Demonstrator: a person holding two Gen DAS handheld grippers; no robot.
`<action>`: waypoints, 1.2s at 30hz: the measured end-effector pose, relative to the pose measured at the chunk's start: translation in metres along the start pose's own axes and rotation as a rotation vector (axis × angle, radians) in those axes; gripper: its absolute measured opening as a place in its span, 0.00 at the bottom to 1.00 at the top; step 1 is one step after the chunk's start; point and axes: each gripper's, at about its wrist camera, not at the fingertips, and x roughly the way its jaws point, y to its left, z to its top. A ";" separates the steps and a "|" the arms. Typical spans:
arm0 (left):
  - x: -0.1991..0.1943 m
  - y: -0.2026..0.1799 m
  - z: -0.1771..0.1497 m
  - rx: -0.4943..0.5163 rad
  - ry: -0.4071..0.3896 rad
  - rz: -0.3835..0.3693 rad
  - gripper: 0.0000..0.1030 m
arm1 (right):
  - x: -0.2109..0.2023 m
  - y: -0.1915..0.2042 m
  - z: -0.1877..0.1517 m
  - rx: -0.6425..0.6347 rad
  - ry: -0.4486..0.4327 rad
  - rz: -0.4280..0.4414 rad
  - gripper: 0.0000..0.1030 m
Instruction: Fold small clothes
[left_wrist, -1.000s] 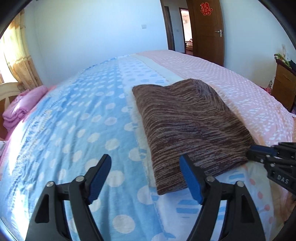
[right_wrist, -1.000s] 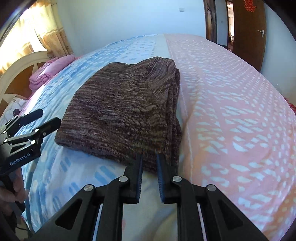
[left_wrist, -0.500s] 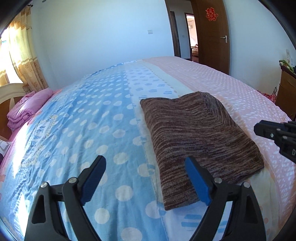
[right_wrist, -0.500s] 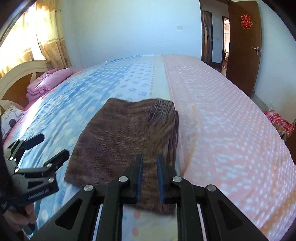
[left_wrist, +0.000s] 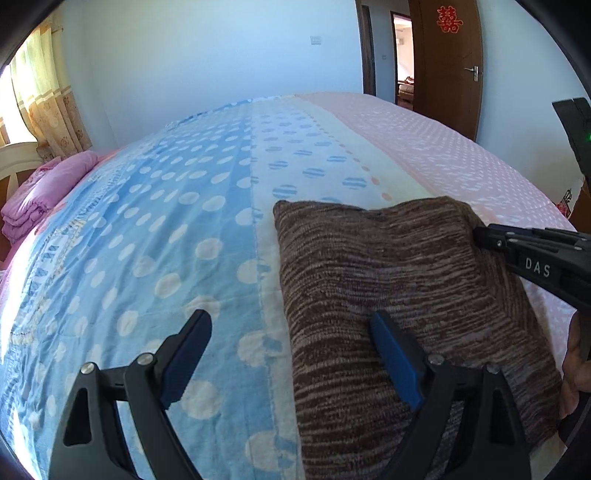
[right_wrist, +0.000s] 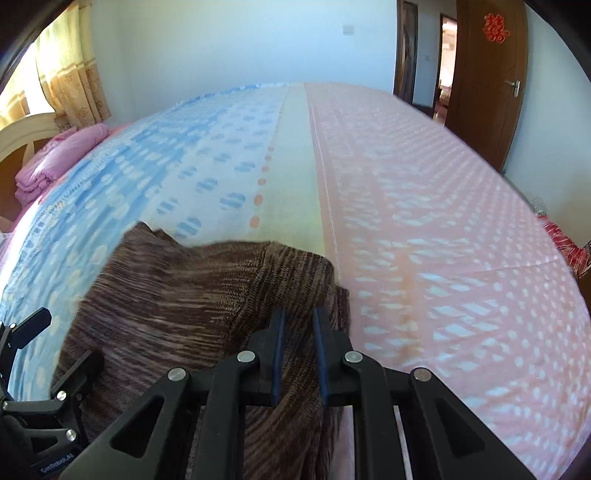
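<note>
The bed (left_wrist: 207, 236) fills most of the room. Its cover runs in three lengthwise bands: blue with white dots on the left, a pale cream strip down the middle, and pink with white flecks on the right.

A brown wooden door (right_wrist: 487, 74) with a red paper ornament stands open at the far right corner. Patterned yellow curtains (right_wrist: 70, 74) hang at the far left. Beside them, a stack of folded pink bedding (left_wrist: 40, 195) lies at the head end of the bed.

The brown striped knit garment (left_wrist: 399, 295) lies folded on the near part of the bed, across the cream strip and onto the edge of the pink band. Its left edge sits just beside the blue band.

The left gripper (left_wrist: 291, 354) is held low over the near-left portion of the garment. Its blue-padded jaws are spread wide. One finger is above the dotted cover and the other above the knit fabric. Nothing is held between them.

The right gripper (right_wrist: 298, 354) is at the right side of the garment. Its jaws are drawn nearly together, leaving a narrow gap. A fold of the knit fabric passes between the pads and is raised slightly there.
</note>
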 end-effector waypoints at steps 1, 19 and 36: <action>0.004 0.000 -0.002 -0.004 0.003 -0.006 0.88 | 0.005 -0.001 0.001 -0.006 -0.007 0.000 0.15; 0.003 -0.013 -0.006 0.047 -0.024 0.052 0.94 | -0.050 -0.054 -0.046 0.194 -0.136 0.050 0.33; -0.004 0.014 0.002 -0.120 0.034 -0.203 0.97 | -0.043 -0.101 -0.084 0.460 -0.139 0.297 0.51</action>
